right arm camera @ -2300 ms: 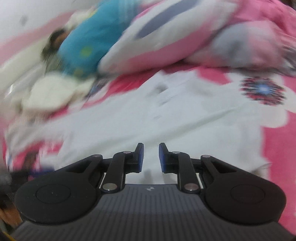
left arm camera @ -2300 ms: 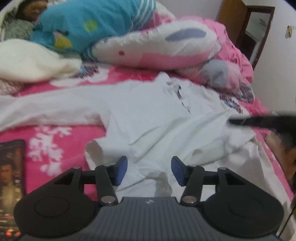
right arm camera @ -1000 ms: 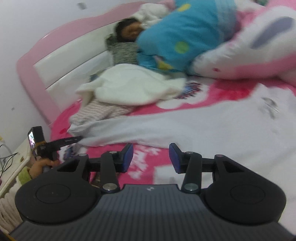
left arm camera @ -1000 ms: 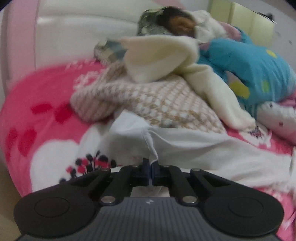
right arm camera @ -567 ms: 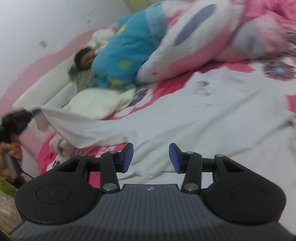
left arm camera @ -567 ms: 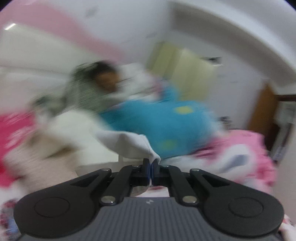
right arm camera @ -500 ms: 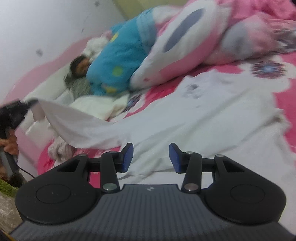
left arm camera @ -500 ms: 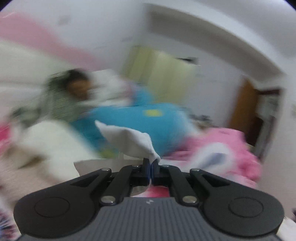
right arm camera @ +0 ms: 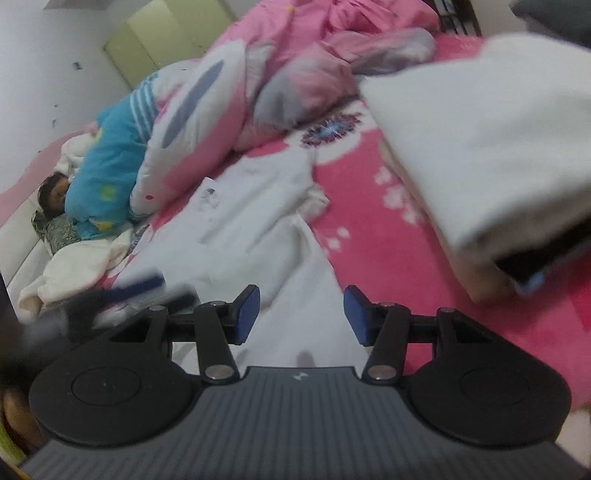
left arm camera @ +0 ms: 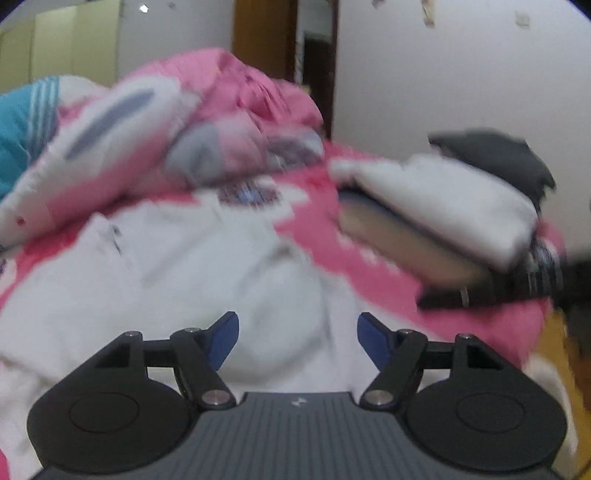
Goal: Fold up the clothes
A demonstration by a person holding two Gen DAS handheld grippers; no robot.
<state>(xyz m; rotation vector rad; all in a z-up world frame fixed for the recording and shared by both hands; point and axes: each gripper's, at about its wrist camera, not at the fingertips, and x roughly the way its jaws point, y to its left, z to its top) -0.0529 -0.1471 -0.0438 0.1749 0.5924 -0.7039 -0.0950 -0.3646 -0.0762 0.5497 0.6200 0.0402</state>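
While my left fingers [left arm camera: 298, 339] spread apart with nothing between them, my right fingers [right arm camera: 301, 314] are opening too, equally empty. Both hover just above the white shirt [left arm camera: 177, 273], which lies rumpled on the pink bed [right arm camera: 373, 236]. Beyond the shirt sits a heaped pink quilt [right arm camera: 295, 74]; beside the shirt, towards the bed's edge, a stack of folded clothes [left arm camera: 443, 206] rests.

A pink floral bedspread [right arm camera: 373, 236] covers the bed. A rumpled pink-and-white quilt [right arm camera: 207, 110] lies heaped along its far side, with a person under a blue blanket [right arm camera: 107, 177] beside it. A brown door [left arm camera: 264, 37] stands behind, by yellow-green wardrobe doors [right arm camera: 162, 29].
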